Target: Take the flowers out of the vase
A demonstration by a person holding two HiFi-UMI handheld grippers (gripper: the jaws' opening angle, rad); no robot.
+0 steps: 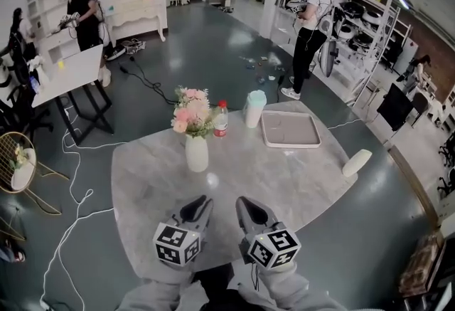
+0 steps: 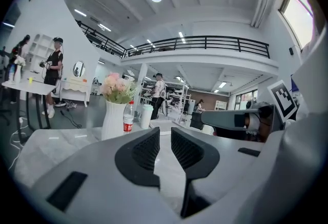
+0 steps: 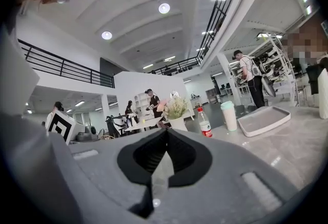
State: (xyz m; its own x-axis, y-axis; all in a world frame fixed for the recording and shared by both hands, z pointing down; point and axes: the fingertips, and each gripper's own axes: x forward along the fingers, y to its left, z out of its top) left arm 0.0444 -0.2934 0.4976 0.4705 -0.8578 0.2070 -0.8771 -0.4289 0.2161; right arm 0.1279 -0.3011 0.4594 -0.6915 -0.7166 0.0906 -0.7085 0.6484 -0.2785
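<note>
Bottle (image 1: 221, 119) and cup (image 1: 254, 109) stand together; tray (image 1: 290, 129) beside them.

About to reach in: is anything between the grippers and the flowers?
Nothing visible does. Only bare table lies between the left gripper, the right gripper and the flowers in the vase; the bottle stands beyond, to the right.

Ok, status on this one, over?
Both empty: left gripper open, right gripper shut. Pink flowers in white vase, untouched. Only a red-capped bottle close beside it.
</note>
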